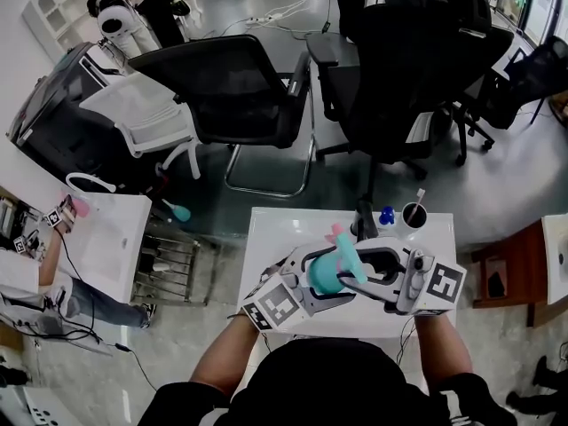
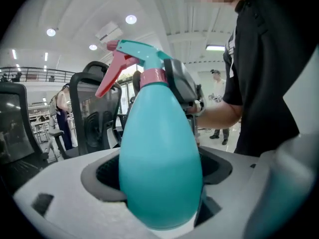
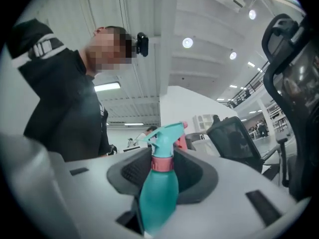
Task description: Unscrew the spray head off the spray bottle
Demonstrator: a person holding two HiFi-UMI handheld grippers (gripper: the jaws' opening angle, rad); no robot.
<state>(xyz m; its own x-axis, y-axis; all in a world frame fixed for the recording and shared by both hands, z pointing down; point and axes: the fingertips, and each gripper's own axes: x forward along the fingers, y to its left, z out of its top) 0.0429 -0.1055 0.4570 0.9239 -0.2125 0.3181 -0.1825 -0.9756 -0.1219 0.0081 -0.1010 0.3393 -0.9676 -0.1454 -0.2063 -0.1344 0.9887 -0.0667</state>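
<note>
I hold a teal spray bottle (image 1: 321,275) up over the white table (image 1: 266,233). Its teal spray head (image 1: 342,242) has a pink trigger and a pink collar. My left gripper (image 1: 327,280) is shut on the bottle's wide body (image 2: 159,163), which fills the left gripper view; the spray head (image 2: 142,54) points up-left there. My right gripper (image 1: 353,269) comes in from the right at the neck. In the right gripper view its pads sit against both sides of the pink collar (image 3: 162,163), under the spray head (image 3: 167,136). The bottle's base is hidden.
At the table's far edge stand a small blue-capped bottle (image 1: 386,214), a cup with a stick in it (image 1: 414,213) and a dark object (image 1: 364,220). Black office chairs (image 1: 240,78) stand beyond. Another white table (image 1: 115,238) is at the left.
</note>
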